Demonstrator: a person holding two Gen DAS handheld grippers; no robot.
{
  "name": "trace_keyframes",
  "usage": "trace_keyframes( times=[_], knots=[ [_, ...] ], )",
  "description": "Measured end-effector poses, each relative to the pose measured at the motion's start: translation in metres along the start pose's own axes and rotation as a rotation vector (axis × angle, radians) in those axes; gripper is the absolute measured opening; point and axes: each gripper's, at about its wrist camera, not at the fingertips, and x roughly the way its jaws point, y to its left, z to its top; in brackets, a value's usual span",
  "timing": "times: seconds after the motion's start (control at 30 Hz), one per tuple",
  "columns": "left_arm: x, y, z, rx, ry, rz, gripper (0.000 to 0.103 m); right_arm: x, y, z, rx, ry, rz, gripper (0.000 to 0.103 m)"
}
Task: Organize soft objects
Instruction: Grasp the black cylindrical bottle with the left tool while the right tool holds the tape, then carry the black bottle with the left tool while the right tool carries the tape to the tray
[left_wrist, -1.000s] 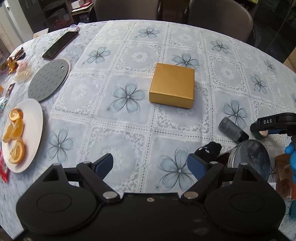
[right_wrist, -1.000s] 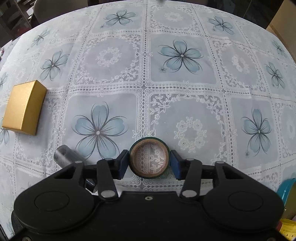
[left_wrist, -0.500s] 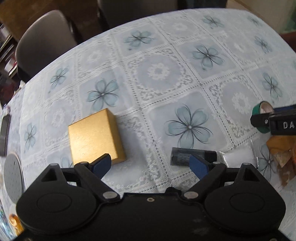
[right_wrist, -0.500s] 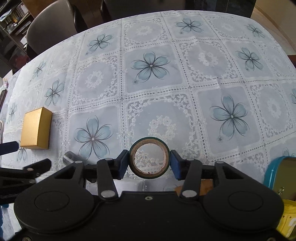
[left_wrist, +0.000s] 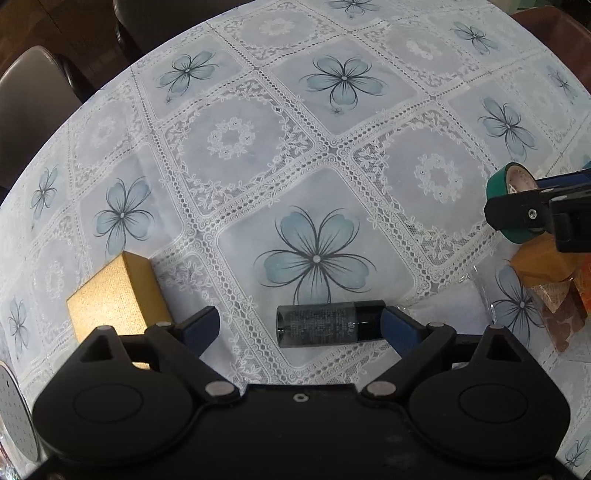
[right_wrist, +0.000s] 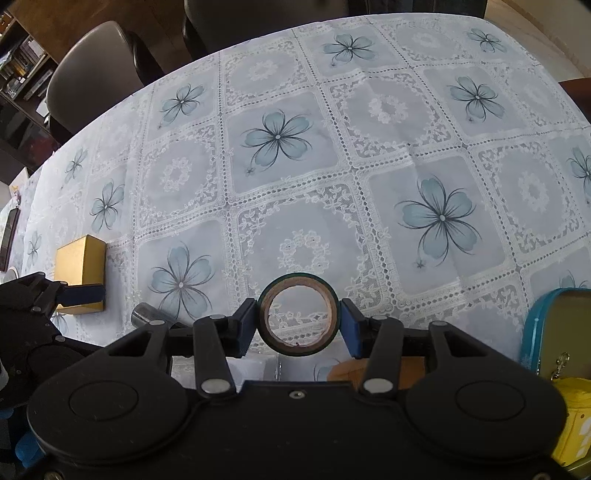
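The right hand-held gripper (right_wrist: 298, 320) is clamped on a roll of tape (right_wrist: 298, 314) — dark green on the outside, with a brown cardboard core and a round open middle through which the lace tablecloth shows. The roll stands upright between the blue pads (right_wrist: 248, 325), one pad pressed to each side, and is lifted clear of the surface (right_wrist: 406, 122). From the left wrist camera the same roll (left_wrist: 506, 184) appears at the far right, held in the black fingers of the right tool.

The left hand-held gripper (left_wrist: 300, 328) has its jaws spread wide, holding nothing. A small dark bottle (left_wrist: 325, 324) lies on its side between the blue pads (left_wrist: 201, 326), its black cap end just at the right-hand pad; I cannot tell whether they touch. A gold box (left_wrist: 114, 299) sits on the surface just beside the left-hand finger. A blue tin (right_wrist: 554, 325) lies open at the right edge of the right wrist view — a yellow item (right_wrist: 572, 417) below it.
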Motion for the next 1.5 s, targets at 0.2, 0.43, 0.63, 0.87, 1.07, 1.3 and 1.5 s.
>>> trace_keyframes(
  times=[0.2,0.43,0.63,0.87,1.07,1.3,1.5],
  knots=[
    [0.002,0.004,0.001,-0.027,-0.01,-0.018,0.099,0.006,0.003,0.0,-0.01,0.015,0.002,0.049],
    [0.006,0.0,-0.002,-0.007,0.0,-0.031,0.101,0.008,0.003,0.0,-0.008,0.022,0.005,0.049],
    [0.016,0.001,-0.002,-0.013,0.024,-0.028,0.098,0.008,0.004,0.0,-0.006,0.022,0.01,0.049],
    [0.024,0.021,-0.005,-0.126,0.043,-0.111,0.067,0.006,0.009,-0.001,-0.021,0.015,0.009,0.048],
    [0.007,0.045,-0.016,-0.238,-0.003,-0.097,0.067,0.0,0.026,-0.002,-0.065,-0.001,0.02,0.048],
    [-0.03,0.09,-0.052,-0.41,-0.07,-0.028,0.067,-0.005,0.075,-0.006,-0.174,-0.022,0.081,0.048],
    [-0.053,0.123,-0.105,-0.55,-0.09,0.037,0.067,-0.006,0.131,-0.019,-0.307,-0.041,0.152,0.048]
  ],
)
